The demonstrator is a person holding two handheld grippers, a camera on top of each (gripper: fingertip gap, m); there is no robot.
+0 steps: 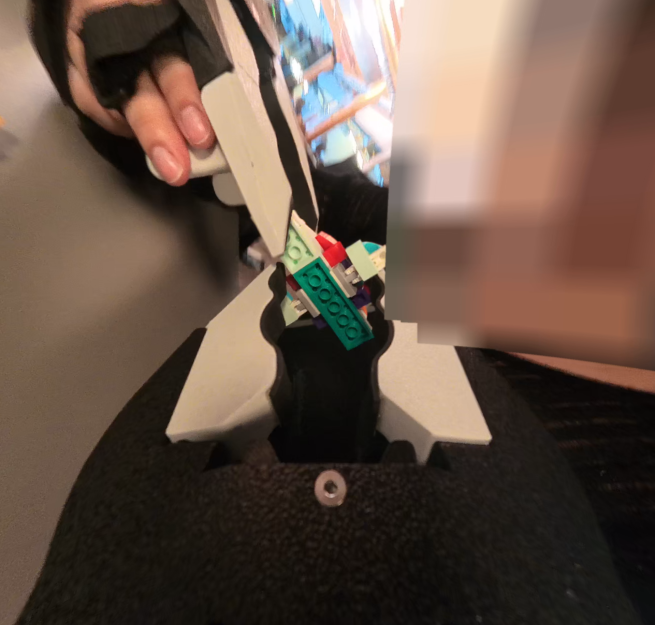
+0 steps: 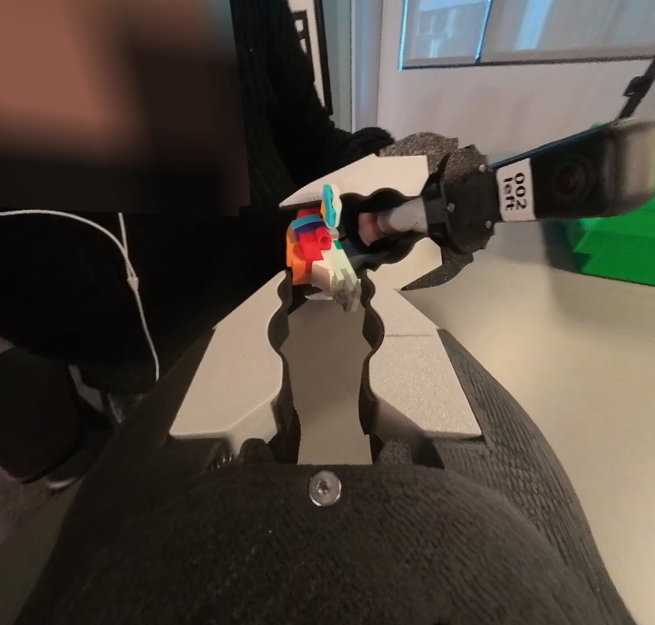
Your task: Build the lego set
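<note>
A small multicoloured lego model [image 1: 329, 303] with a long dark green plate, red parts and pale green plates is held in the air between both grippers. My left gripper [image 1: 326, 289] is shut on its middle; a mosaic patch hides the right fingertip. My right gripper [image 1: 294, 239] comes in from the upper left and is shut on the model's pale green and white end. In the right wrist view the model [image 2: 312, 246] shows red, orange and teal parts between my right gripper's [image 2: 324, 282] tips, with the left gripper [image 2: 319, 239] gripping it from the right.
A person in dark clothing stands close behind the model, a hand [image 1: 159, 129] on the right gripper's handle. A grey table [image 2: 514, 360] lies below, with a green box [image 2: 620, 250] at its far right. A white cord [image 2: 141, 289] hangs at the left.
</note>
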